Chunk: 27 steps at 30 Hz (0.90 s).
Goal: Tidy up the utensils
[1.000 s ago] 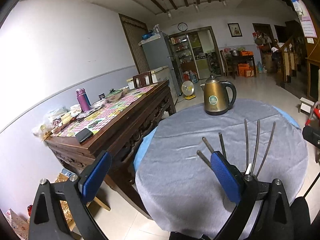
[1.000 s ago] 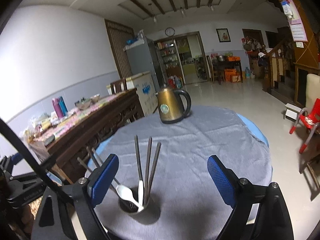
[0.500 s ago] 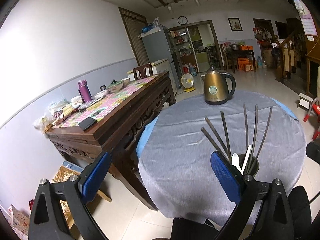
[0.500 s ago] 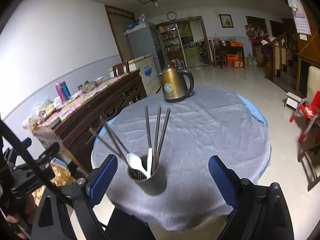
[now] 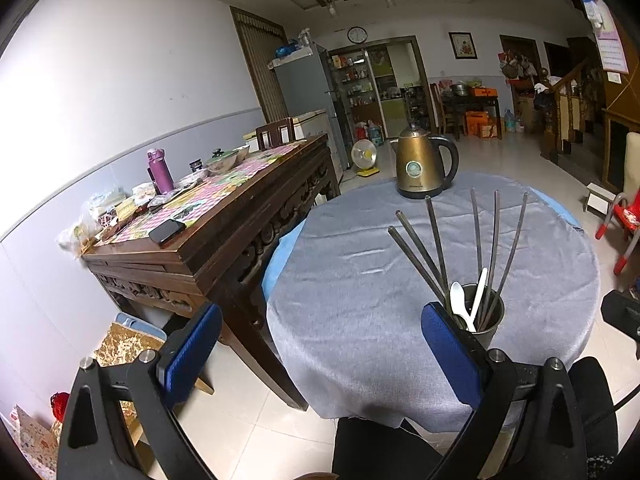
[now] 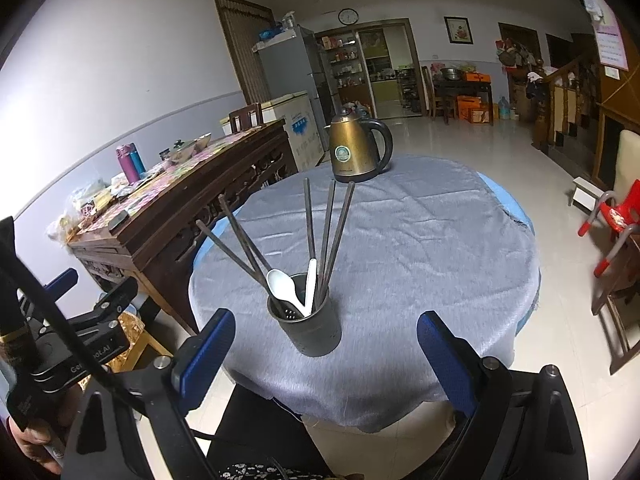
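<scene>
Chopsticks [image 6: 326,232], long dark metal ones, plus two white plastic spoons [image 6: 282,286] all stand in the dark round metal cup [image 6: 310,330] near the front edge of the grey-clothed round bench [image 6: 420,240]. Both claws, left [image 5: 320,354] and right [image 6: 326,354], are wide open and empty, short of the bench. Bronze electric kettle [image 6: 356,148] sits at the far side.

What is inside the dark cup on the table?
The dark cup holds five dark chopsticks leaning outward, one white spoon and a white handle. Holes show in its bottom. The cup wall hides their lower ends.
</scene>
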### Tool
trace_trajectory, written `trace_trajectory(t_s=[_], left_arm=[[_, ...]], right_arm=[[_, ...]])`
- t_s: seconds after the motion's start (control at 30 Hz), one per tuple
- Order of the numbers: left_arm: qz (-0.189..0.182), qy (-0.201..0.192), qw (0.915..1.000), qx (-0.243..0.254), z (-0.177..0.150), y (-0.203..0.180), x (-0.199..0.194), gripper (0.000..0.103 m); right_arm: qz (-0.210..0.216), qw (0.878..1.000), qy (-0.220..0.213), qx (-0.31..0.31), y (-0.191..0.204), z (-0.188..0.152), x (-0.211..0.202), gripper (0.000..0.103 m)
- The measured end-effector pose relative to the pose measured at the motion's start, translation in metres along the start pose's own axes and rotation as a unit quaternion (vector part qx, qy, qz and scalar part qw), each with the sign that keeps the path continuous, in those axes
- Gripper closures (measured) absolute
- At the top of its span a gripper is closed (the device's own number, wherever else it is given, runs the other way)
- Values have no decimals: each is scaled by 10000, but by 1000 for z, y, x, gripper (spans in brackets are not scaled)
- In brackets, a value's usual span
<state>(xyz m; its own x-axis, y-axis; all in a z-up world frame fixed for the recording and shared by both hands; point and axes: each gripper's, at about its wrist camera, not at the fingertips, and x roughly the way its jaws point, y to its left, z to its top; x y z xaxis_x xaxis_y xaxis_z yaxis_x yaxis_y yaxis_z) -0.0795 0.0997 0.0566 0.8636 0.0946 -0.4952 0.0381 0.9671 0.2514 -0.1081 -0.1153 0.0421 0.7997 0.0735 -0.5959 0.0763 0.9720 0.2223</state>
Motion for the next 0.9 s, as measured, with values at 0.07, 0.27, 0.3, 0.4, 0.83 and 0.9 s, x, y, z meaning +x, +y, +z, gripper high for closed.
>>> trace_trajectory(t_s=[0.07, 0.27, 0.3, 0.4, 0.83, 0.9], left_arm=[[1, -10, 10000, -8, 0, 1, -1, 3], [3, 13, 10000, -42, -2, 4, 0, 3], [2, 23, 10000, -44, -3, 4, 0, 3], [16, 44, 10000, -50, -4, 5, 1, 3], [6, 124, 9999, -94, -10, 11, 8, 3], [-3, 136, 9999, -97, -11, 12, 9, 3]], right_arm=[[-4, 10000, 0, -28, 2, -1, -1, 9], [19, 9999, -51, -102, 8, -2, -3, 9], [56, 9999, -61, -104, 9, -3, -3, 9], [61, 9998, -81, -177, 12, -5, -3, 9], [21, 9998, -131, -178, 17, -6, -4, 9], [-2, 9997, -151, -183, 18, -7, -4, 9]])
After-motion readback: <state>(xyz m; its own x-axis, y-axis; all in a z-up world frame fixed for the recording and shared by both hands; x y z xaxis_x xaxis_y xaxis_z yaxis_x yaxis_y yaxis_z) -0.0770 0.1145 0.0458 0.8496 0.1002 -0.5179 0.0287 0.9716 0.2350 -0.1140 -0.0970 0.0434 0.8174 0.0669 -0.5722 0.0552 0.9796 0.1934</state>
